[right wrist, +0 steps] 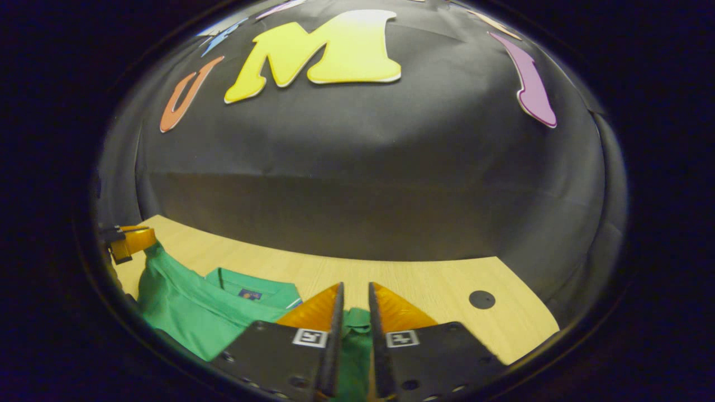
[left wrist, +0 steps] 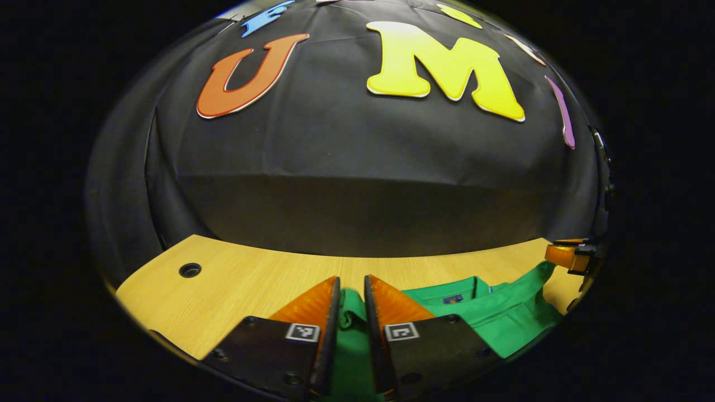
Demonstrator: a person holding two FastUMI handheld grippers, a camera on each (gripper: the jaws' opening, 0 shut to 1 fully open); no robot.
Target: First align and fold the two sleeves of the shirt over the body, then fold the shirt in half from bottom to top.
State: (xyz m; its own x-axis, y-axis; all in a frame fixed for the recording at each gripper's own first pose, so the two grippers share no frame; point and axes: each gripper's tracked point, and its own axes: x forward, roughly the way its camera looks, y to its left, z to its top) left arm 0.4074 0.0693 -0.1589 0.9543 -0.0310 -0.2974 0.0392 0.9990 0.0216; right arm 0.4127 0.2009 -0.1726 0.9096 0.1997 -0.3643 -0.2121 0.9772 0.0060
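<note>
Green knit cloth of the polo shirt looks light and limp, so it is best taken at a hem or corner. Shirt fabric is pinched by the left tool and by the right tool above the wooden surface.

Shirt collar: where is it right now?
The collar of the green shirt lies on the wooden table, just right of the left gripper; in the right gripper view it sits left of the right gripper.
</note>
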